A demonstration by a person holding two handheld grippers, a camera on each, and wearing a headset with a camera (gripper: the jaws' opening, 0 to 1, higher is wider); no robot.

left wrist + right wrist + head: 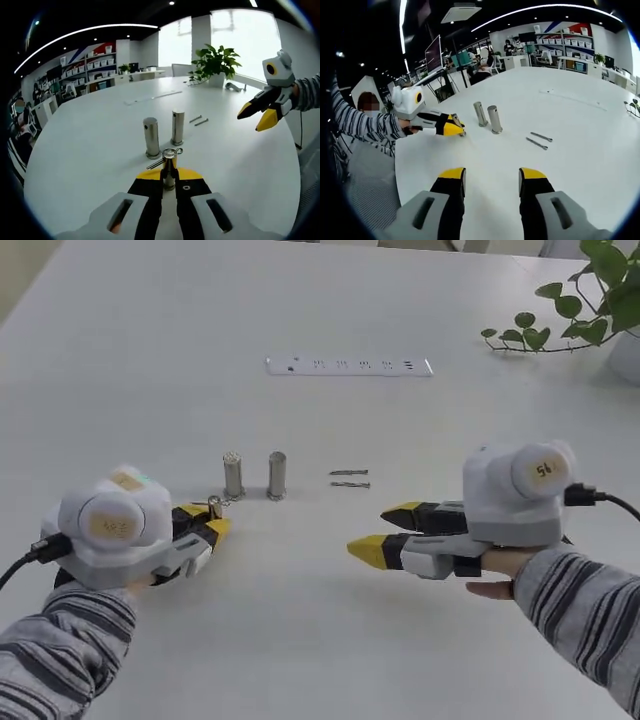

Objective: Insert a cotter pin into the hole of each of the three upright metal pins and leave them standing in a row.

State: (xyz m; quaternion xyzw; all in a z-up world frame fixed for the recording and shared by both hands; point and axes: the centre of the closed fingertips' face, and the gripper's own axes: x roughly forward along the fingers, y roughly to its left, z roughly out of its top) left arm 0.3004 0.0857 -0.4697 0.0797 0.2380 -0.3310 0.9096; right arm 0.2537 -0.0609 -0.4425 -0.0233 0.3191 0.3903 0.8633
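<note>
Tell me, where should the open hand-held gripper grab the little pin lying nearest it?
Probably pinch the nearer cotter pin across its thin shank, coming down from above with the right hand-held gripper: it lies flat on the table, long sides exposed.

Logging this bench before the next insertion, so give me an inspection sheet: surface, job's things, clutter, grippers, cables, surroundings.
Surface: white table.
Job's things: two upright metal pins side by side; third pin, a cotter pin seemingly through it, in the left gripper; two loose cotter pins lying right of the upright ones.
Clutter: power strip at the far side.
Grippers: left gripper shut on third pin; right gripper open, holding nothing.
Cables: one cable trails from each gripper.
Surroundings: potted plant at the table's far right; shelves behind.
</note>
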